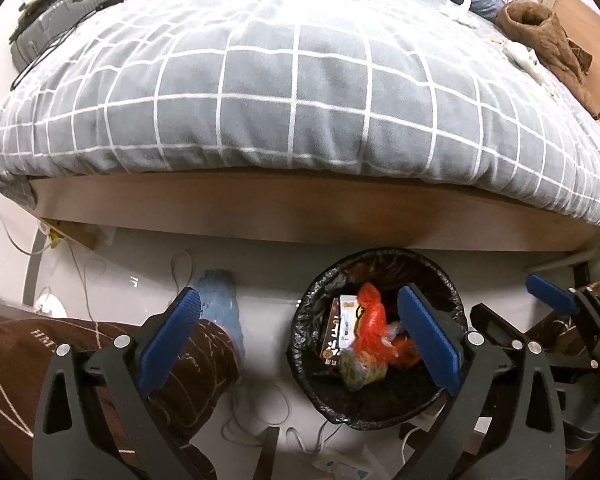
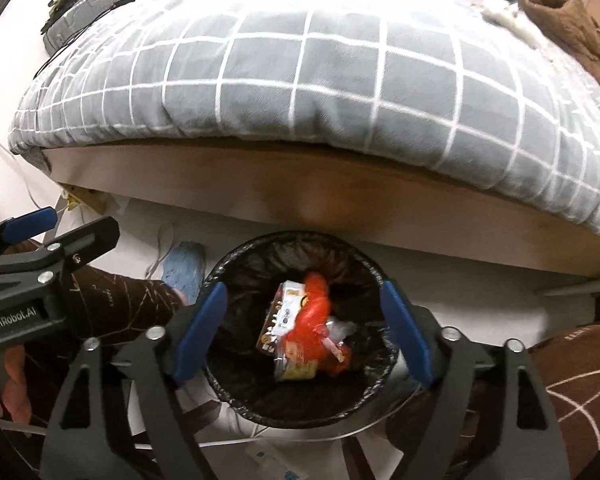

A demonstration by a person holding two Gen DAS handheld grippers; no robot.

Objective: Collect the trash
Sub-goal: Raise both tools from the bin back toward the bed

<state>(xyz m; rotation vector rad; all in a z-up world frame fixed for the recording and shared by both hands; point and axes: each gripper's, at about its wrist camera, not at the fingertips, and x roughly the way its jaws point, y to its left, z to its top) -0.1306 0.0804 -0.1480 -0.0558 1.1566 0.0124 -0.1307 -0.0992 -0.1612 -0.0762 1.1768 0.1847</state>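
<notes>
The round bin lined with a black plastic bag (image 2: 300, 408) stands on the pale floor just in front of the wooden bed frame (image 2: 300, 204), and the trash already lies inside it: a crumpled red-orange plastic wrapper (image 2: 314, 312), a brown and white printed carton (image 2: 280, 312) and a yellowish packet (image 2: 296, 370) below them. Our right gripper (image 2: 304, 328) hangs directly above the bin mouth with its blue pads spread wide and nothing between them, so we judge the drop as made. Our left gripper (image 1: 300, 340) is likewise fully released and empty, with one pad over the bin's rim and the other over a leg in brown patterned trousers (image 1: 172, 364).

To finish this step well, we should lift the right gripper straight up so neither pad snags the loose liner or tips the bin. On the grey checked quilt (image 1: 280, 92), white scraps (image 1: 460, 8) lie near a brown fleece garment (image 1: 540, 28); they look like tissue, though the far edge is too warped for us to be sure. If they are trash, we should approach them with the pads wide and pinch low, so that we gather the scrap and not the quilt.
</notes>
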